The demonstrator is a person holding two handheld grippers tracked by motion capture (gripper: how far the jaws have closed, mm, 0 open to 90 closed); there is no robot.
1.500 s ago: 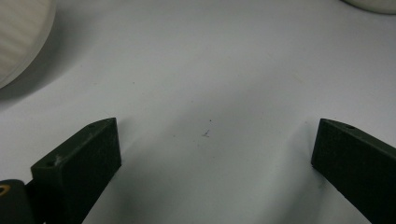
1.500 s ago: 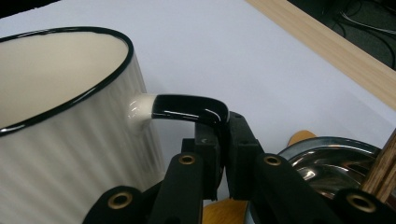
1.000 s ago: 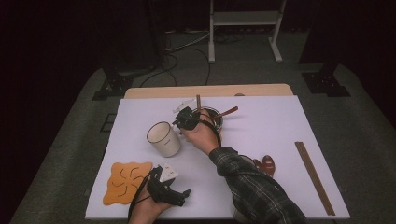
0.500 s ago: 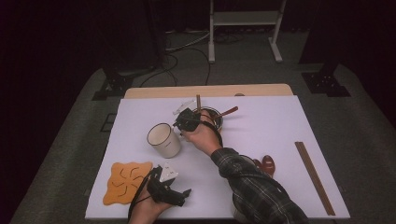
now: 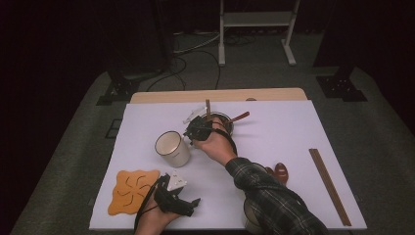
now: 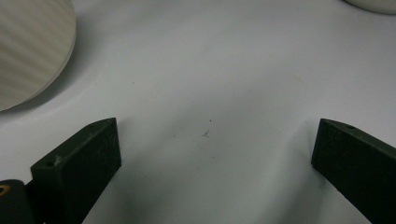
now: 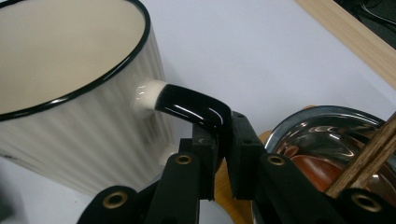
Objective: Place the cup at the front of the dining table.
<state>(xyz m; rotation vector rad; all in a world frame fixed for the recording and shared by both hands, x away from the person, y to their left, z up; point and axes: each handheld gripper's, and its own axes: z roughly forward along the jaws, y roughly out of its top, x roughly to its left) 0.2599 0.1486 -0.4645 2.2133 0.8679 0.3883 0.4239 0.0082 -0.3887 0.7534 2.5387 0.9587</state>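
At the bottom of the high view, left of centre, I have the left gripper (image 5: pixel 188 203) resting low over the white desk (image 5: pixel 293 132), just right of the orange mat (image 5: pixel 132 191). In the left gripper view its fingers (image 6: pixel 77 161) stand spread wide with bare desk between them and nothing held; a ribbed cream curve sits at the upper left of that frame. Right of the sleeve, low in the high view, lies a small brown thing (image 5: pixel 280 171), and further right a long wooden strip (image 5: pixel 330 186) runs along the desk's edge. Moving up to the middle of the frame, the mug (image 5: pixel 172 148) stands upright, cream with a dark rim. My right gripper (image 5: pixel 192 136) comes in from its right side. In the right gripper view its fingers (image 7: pixel 243 149) are pinching the mug's black handle (image 7: pixel 196 109), one pad on each side of the loop. Just behind the hand sits a metal bowl (image 5: pixel 226 120) with wooden sticks (image 5: pixel 208 108) standing in it. At the far edge the bare wood of the desk shows beyond the white sheet.
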